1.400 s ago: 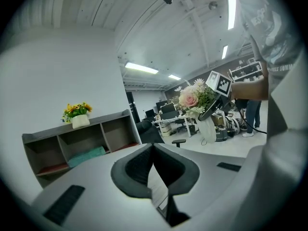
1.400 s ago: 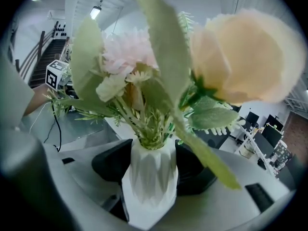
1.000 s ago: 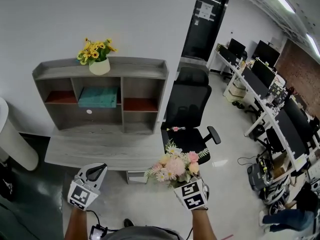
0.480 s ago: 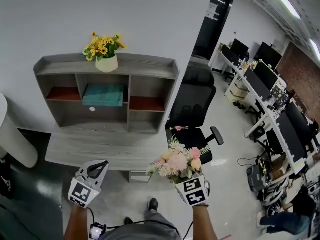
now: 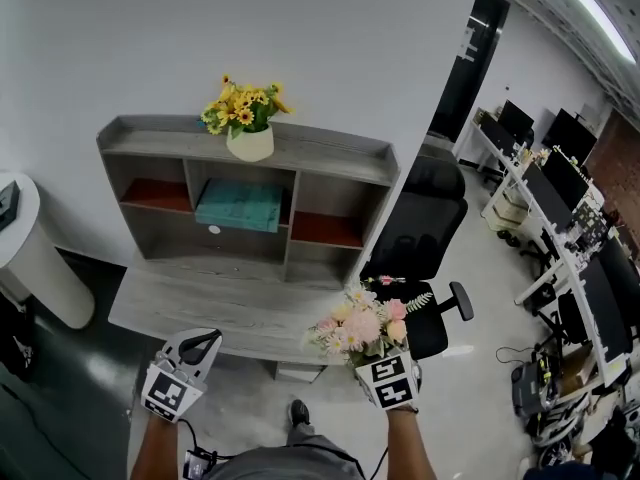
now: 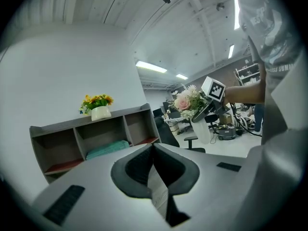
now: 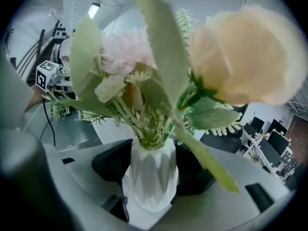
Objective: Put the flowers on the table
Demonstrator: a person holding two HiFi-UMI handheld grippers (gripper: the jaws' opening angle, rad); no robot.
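Right tongs (image 5: 384, 364) forward, clamping flower vase (image 7: 150, 177) upright.

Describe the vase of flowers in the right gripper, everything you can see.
The vase is small, white, faceted, ceramic-looking, narrowing at the neck. It stands upright between the right gripper's jaws, which clamp its sides. Pink and peach flowers with green leaves fill it. It is held in the air near the grey table's front edge.

The grey wooden desk (image 5: 200, 303) stands against a white wall and carries a cubby shelf unit (image 5: 340, 183) at its back. A pot of yellow flowers (image 5: 248, 128) stands on the unit's top. A teal bundle (image 5: 240, 206) lies in its middle compartment.
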